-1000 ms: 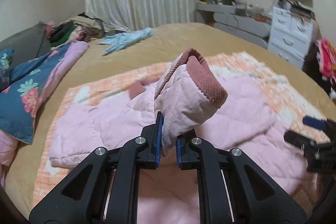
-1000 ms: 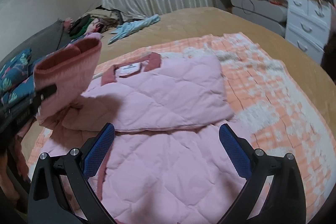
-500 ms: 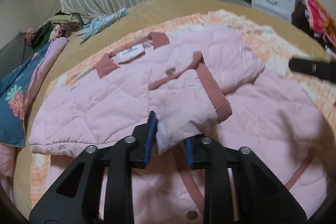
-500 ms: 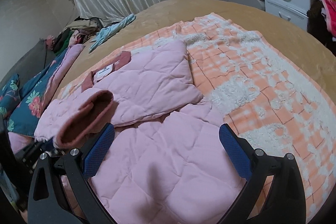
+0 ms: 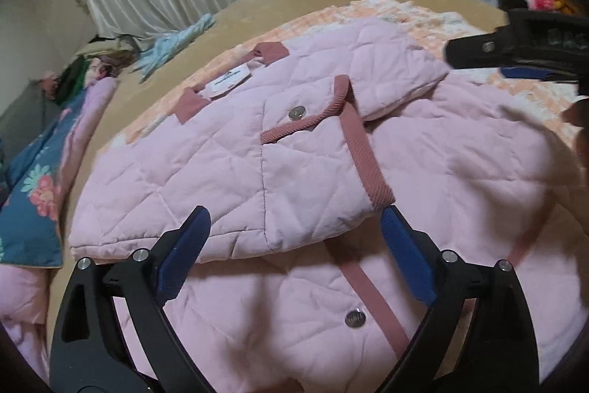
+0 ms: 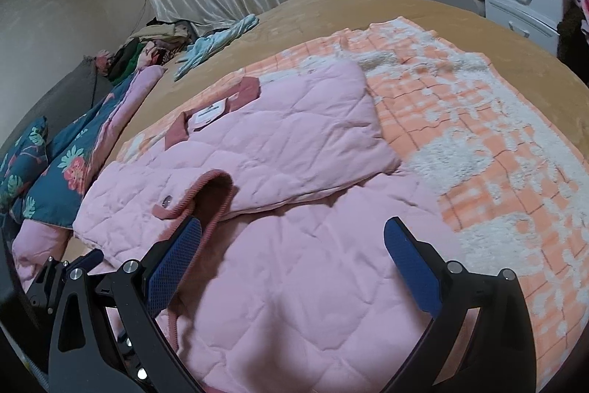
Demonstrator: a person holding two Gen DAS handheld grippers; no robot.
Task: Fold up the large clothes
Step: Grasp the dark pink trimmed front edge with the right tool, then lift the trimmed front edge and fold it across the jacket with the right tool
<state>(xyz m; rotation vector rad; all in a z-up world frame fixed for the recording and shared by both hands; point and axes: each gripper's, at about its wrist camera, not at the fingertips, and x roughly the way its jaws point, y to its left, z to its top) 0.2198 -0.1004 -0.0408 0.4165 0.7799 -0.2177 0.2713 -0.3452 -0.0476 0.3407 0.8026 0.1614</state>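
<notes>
Two views were given. From the left wrist, the left gripper [image 5: 294, 245] was seen with its jaws spread wide, having just been opening; nothing was held, though the near edge of the folded sleeve [image 5: 305, 172] lay between its blue pads [image 5: 182, 255] without being pressed. The pink quilted jacket [image 5: 460, 172] was spread on an orange-and-white blanket [image 5: 423, 13] on the bed [image 5: 265, 2], collar and white label [image 5: 228, 80] at the far left, both sleeves folded in over the body. The right gripper [image 5: 522, 61] was seen at the far right edge, above the jacket.

From the right wrist, the right gripper [image 6: 294, 260] was likewise seen wide open and empty, poised over the jacket's near lower part [image 6: 313, 282]. The left gripper's black frame [image 6: 62, 275] was visible at the near left, just beside the cuffed sleeve [image 6: 206, 194]. A floral quilt [image 6: 70, 168] was seen lying along the bed's left side.
</notes>
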